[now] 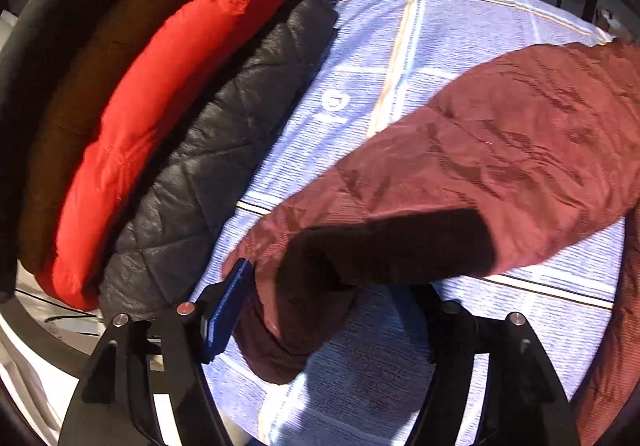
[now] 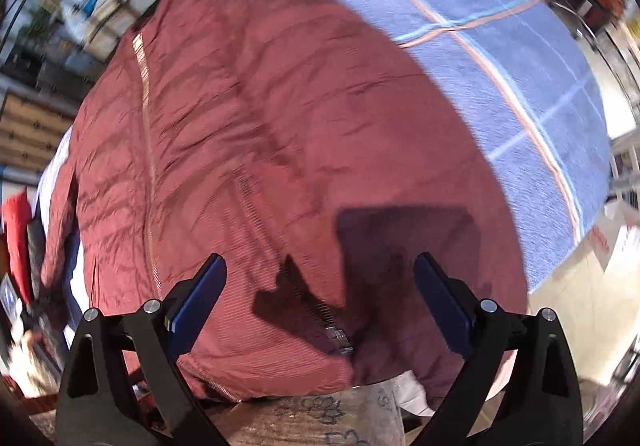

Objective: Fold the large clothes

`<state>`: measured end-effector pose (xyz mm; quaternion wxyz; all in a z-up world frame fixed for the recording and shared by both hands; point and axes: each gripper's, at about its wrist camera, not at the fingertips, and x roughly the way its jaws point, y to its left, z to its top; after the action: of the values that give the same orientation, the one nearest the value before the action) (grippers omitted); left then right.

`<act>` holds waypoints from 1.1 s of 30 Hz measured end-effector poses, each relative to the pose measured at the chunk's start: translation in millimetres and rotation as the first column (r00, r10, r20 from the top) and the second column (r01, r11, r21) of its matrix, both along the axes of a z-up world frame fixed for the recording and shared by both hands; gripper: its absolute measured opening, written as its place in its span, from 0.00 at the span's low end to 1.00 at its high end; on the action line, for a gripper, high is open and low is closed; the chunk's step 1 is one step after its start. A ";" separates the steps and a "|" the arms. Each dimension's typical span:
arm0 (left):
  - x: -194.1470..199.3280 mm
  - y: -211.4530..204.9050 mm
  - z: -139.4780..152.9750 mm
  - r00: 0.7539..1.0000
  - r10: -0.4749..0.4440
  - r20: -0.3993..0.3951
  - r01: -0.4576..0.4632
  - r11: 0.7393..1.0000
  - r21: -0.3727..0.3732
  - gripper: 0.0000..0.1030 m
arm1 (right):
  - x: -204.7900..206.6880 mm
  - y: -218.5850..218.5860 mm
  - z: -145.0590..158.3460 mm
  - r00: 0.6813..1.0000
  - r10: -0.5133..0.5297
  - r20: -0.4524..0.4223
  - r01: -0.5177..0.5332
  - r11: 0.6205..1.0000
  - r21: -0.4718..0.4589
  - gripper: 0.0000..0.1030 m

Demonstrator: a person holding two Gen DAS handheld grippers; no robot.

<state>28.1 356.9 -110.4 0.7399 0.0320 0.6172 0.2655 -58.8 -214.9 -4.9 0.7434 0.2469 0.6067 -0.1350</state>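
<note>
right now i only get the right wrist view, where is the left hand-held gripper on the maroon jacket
Observer: At a sleeve. Its cuff sits between the fingers of the left hand-held gripper.
Operator: clamped on it
Observer: Cannot tell; the finger on the far side of the cuff is lost in shadow.
Operator: anything beside that sleeve
Observer: A grey quilted jacket, a red jacket and a brown jacket lie side by side along the edge of the checked sheet.

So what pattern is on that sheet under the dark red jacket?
The sheet is pale blue with a wide check of orange and light stripes, clearest in the right wrist view.
</note>
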 end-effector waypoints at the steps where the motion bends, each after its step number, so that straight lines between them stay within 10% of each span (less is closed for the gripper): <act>1: -6.2 -9.5 1.3 1.000 -0.006 0.010 0.007 0.998 -0.056 0.80 | -4.9 -10.3 1.1 0.999 -0.031 0.007 0.031 1.000 0.002 0.91; 5: -37.4 -75.3 19.4 0.983 -0.147 0.105 0.167 0.961 -0.220 0.84 | -39.8 -70.3 0.2 0.977 -0.212 0.005 0.212 0.977 -0.010 0.91; 10: -44.6 -149.0 27.1 0.932 -0.338 0.133 0.360 0.909 -0.209 0.85 | -83.1 -115.9 -8.2 0.944 -0.329 -0.040 0.327 0.944 -0.043 0.91; 16: -21.8 -203.2 48.5 0.865 -0.471 0.176 0.498 0.848 -0.180 0.85 | -72.0 -50.1 -13.1 0.999 0.011 -0.044 -0.013 0.999 -0.044 0.91; 20: -12.2 -224.0 58.9 0.840 -0.509 0.188 0.539 0.823 -0.179 0.85 | -62.1 15.7 -31.7 0.957 0.256 -0.134 -0.278 0.942 -0.186 0.90; 23: -11.2 -232.1 61.6 0.828 -0.530 0.184 0.558 0.811 -0.176 0.85 | -60.1 32.5 -53.3 0.901 0.358 -0.244 -0.422 0.851 -0.312 0.61; 29: -17.2 -229.4 58.0 0.837 -0.522 0.167 0.546 0.818 -0.180 0.85 | -49.2 -8.3 -24.2 0.892 0.399 -0.212 -0.449 0.836 -0.314 0.09; 33: -20.9 -222.8 57.0 0.856 -0.491 0.163 0.516 0.836 -0.185 0.86 | -35.9 -87.1 25.6 0.956 0.261 -0.137 -0.293 0.878 -0.377 0.06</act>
<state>7.2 134.1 -53.4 0.8148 0.0960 0.5717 -0.0080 -94.7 -302.0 20.7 0.7639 -0.0027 0.6260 -0.1564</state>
